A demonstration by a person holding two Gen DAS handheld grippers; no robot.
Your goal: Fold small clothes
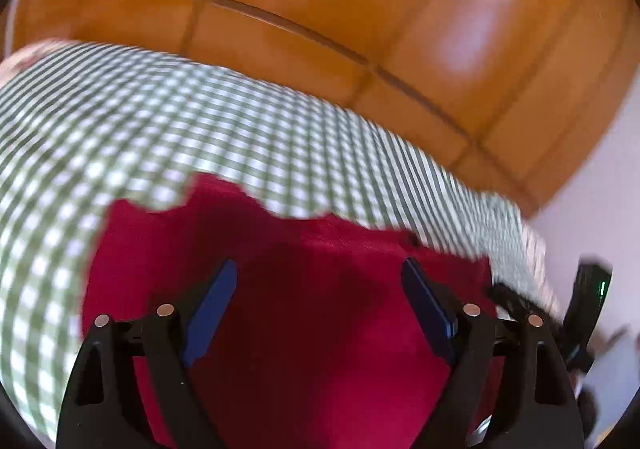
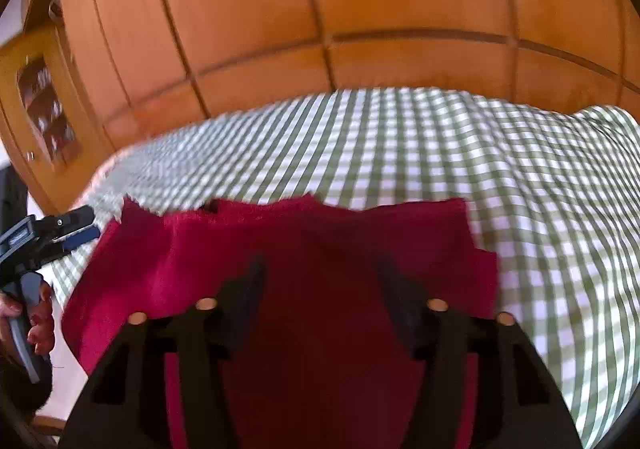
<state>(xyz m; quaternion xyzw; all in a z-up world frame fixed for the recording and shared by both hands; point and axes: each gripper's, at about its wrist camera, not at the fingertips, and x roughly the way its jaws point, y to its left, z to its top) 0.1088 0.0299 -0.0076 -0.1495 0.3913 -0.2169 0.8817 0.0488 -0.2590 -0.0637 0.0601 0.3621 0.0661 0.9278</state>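
Red cloth [image 1: 304, 289] lies, seemingly flat, on checked tablecloth [image 1: 160, 121]; jaws apart.

Both grippers hover over the red cloth [image 1: 304, 289]. The left gripper [image 1: 320, 277] has jaws spread wide, nothing between them. The right gripper [image 2: 320, 273], blurred, seems parted too, gripping nothing. A hand [image 2: 38, 323] holds the left gripper's handle beside the cloth.

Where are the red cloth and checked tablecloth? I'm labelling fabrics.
red cloth [image 2: 320, 249]: right wrist view, its flat middle.
checked tablecloth [image 1: 160, 121]: left wrist view, bare part beyond the cloth.
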